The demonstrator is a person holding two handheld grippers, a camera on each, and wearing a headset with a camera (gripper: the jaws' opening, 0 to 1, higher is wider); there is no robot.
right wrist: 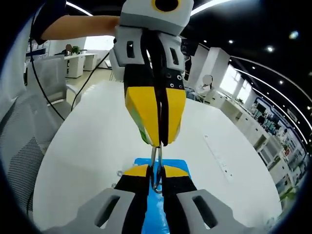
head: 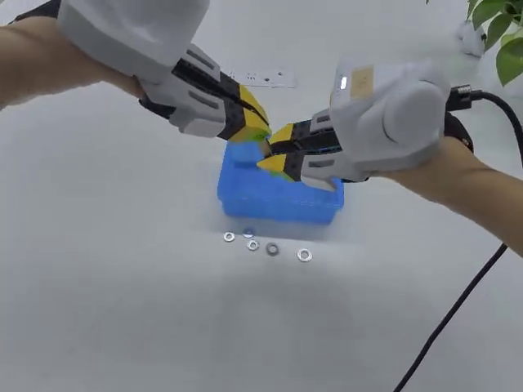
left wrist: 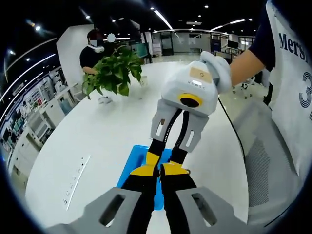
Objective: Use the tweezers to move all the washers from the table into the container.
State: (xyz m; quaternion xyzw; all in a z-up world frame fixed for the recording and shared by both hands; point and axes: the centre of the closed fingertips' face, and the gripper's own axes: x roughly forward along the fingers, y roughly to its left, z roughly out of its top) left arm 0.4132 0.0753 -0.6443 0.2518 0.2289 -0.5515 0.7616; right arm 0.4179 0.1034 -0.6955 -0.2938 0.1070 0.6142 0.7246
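Two grippers tip to tip over the container, tweezers between them.
The left gripper (head: 260, 131) slants down from the upper left on a bare forearm. The right gripper (head: 274, 153) reaches in from the right, level, facing it nose to nose. Each has its jaws closed on the thin metal tweezers (right wrist: 156, 163), which bridge the two tips. The blue container (head: 245, 196) sits directly under the tips. Five washers (head: 272, 249) lie on the table (head: 122, 286), just beyond the container's near side.
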